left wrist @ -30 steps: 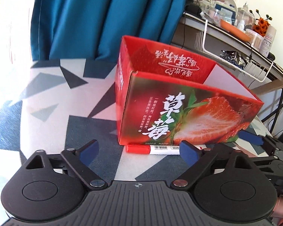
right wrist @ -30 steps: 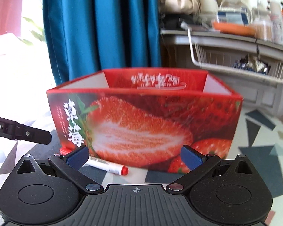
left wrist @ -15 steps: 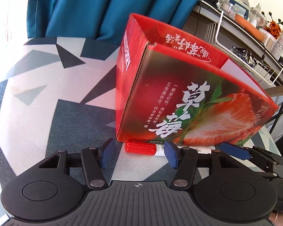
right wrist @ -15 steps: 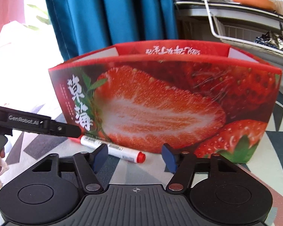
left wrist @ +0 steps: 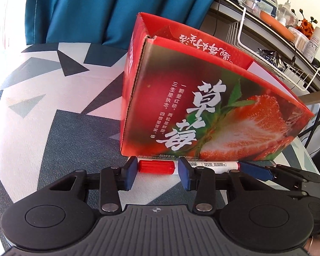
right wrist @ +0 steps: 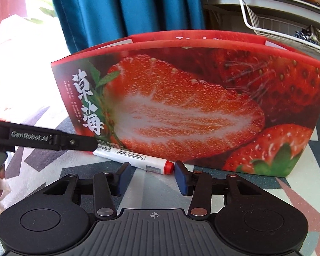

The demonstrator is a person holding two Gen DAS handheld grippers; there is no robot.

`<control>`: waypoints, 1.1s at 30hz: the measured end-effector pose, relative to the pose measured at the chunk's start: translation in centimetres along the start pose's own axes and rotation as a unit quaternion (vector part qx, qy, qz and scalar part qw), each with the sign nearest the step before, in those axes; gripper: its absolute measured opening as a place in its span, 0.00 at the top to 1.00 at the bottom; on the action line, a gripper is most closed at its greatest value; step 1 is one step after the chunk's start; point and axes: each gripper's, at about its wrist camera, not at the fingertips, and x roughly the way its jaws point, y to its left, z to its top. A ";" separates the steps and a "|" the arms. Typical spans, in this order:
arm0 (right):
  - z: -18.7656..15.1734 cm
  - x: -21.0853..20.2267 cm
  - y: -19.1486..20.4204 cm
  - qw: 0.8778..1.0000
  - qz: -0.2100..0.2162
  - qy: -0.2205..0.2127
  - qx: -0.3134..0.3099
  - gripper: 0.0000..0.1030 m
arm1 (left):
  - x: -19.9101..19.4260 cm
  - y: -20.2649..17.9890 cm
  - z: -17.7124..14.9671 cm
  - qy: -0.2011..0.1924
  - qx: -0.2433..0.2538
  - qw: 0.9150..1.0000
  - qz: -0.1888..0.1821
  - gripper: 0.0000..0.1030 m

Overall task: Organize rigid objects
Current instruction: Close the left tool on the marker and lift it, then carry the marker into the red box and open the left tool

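The strawberry box (left wrist: pixel 213 111) is standing open-topped on the patterned worktop (left wrist: pixel 53 106). A marker (left wrist: pixel 187 166) is lying flat against its near wall, long axis running nine to three, red cap (left wrist: pixel 155 166) pointing to nine o'clock in the left view. The left hand-held gripper (left wrist: pixel 157 173) is sitting part-open, bracketing the cap without gripping; the right hand-held gripper (right wrist: pixel 152 177) is part-open around the tail end, holding nothing. Pinching it endwise could skid the marker along the wall.

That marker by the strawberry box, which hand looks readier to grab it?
Probably the left gripper: its jaws straddle the marker at its red cap. The right gripper only frames the tail tip.
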 end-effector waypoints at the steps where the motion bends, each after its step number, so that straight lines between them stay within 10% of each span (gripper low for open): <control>1: 0.1 0.0 -0.1 1.000 -0.001 0.000 0.001 0.60 | 0.0 -0.1 -0.1 -0.001 0.001 1.000 0.002 0.57; 33: 1.5 -7.5 -0.4 0.998 -0.011 -0.059 -0.014 0.66 | -5.3 -4.4 0.0 -0.033 0.016 0.999 0.004 0.57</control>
